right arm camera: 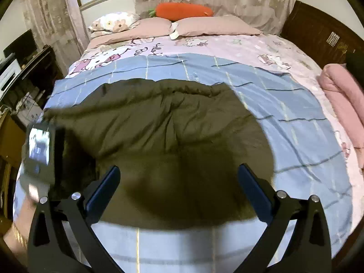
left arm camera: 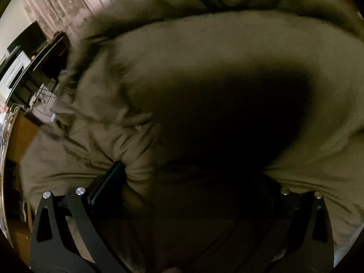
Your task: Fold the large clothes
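One olive garment [right arm camera: 159,118], three pillows [right arm camera: 213,26], one carrot plush [right arm camera: 184,11], two claws [right arm camera: 179,188].

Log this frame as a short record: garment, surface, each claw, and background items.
garment: olive-green garment, rumpled, lying on the bed
surface: blue checked sheet over a pink cartoon-print cover
left claw: fingers spread wide, fabric bunched between them; grip cannot be judged
right claw: open, above the garment's near edge, holding nothing
background: carrot-shaped cushion on the pillows; rolled pink blanket at right

Right gripper [right arm camera: 178,187] spread wide above olive garment [right arm camera: 159,122] on blue sheet [right arm camera: 295,122].
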Demonstrator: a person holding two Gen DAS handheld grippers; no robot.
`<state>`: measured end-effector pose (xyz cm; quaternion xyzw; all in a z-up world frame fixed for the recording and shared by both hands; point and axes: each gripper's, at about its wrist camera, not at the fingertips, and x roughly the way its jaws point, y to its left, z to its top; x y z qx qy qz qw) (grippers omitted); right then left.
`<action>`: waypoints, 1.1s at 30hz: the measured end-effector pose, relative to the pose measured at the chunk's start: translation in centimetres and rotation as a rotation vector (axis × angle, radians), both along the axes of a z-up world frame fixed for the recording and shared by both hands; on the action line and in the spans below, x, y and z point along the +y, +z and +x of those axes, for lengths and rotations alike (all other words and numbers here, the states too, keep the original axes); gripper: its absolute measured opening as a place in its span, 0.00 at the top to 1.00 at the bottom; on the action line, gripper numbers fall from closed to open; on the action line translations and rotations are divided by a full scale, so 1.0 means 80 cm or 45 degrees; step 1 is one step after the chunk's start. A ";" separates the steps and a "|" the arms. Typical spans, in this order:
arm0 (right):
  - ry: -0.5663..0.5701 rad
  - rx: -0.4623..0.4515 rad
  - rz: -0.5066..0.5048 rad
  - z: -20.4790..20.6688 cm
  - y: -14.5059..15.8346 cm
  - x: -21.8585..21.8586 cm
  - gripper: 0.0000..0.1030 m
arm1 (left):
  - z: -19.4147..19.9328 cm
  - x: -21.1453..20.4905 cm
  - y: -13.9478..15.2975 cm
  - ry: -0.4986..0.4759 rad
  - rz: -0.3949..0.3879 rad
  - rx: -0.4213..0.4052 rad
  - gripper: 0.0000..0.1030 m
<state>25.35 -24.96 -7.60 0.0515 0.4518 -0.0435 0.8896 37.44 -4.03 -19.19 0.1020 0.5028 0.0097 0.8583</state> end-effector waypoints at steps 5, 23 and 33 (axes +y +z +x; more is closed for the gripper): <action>0.026 -0.067 -0.003 -0.083 0.049 0.011 0.01 | -0.083 0.035 0.120 0.044 -0.159 -0.160 0.02; 0.047 -0.383 -0.103 -0.300 0.121 0.082 0.01 | -0.447 0.087 0.278 0.046 -0.095 -0.647 0.02; 0.044 -0.366 -0.121 -0.301 0.097 0.080 0.01 | -0.444 0.078 0.266 0.016 -0.213 -0.560 0.02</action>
